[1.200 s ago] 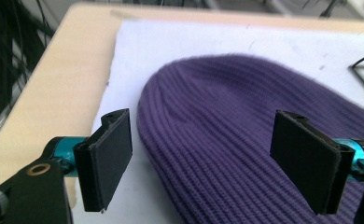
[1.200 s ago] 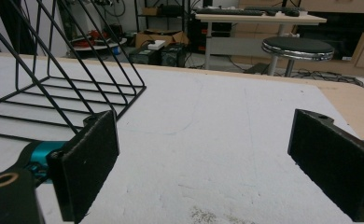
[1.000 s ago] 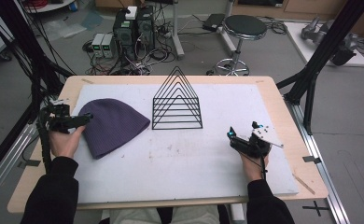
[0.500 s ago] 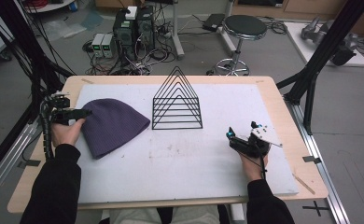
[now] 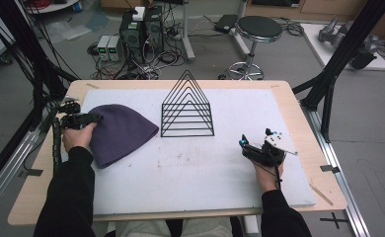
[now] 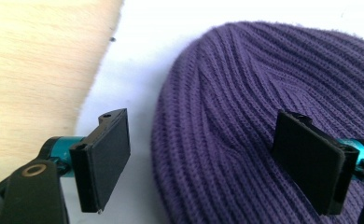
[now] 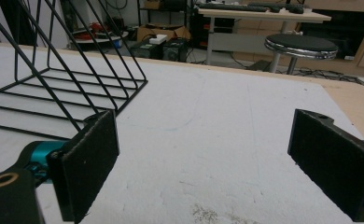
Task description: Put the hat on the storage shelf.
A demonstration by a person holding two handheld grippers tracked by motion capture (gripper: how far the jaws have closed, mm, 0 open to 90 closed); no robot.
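Flat on the white mat (image 5: 190, 168), a purple knit beanie (image 5: 119, 132) lies at the left side of the table (image 5: 32, 197). Its long axis runs from the near-left to the far-right in the high view, with the rounded crown pointing right toward a black wire rack (image 5: 187, 109) and the wider opening edge at the near-left. The rack stands just beside the crown, not touching it.

The left gripper (image 5: 84, 120) sits at the beanie's far-left edge. In the left gripper view its jaws are spread wide: one pad hangs over the bare mat just off the hat's edge, the other over the ribbed knit (image 6: 245, 93). Whether either pad touches the fabric cannot be told; nothing is clamped.

The right gripper (image 5: 247, 145) is well apart, over bare mat at the right, jaws wide open and empty.
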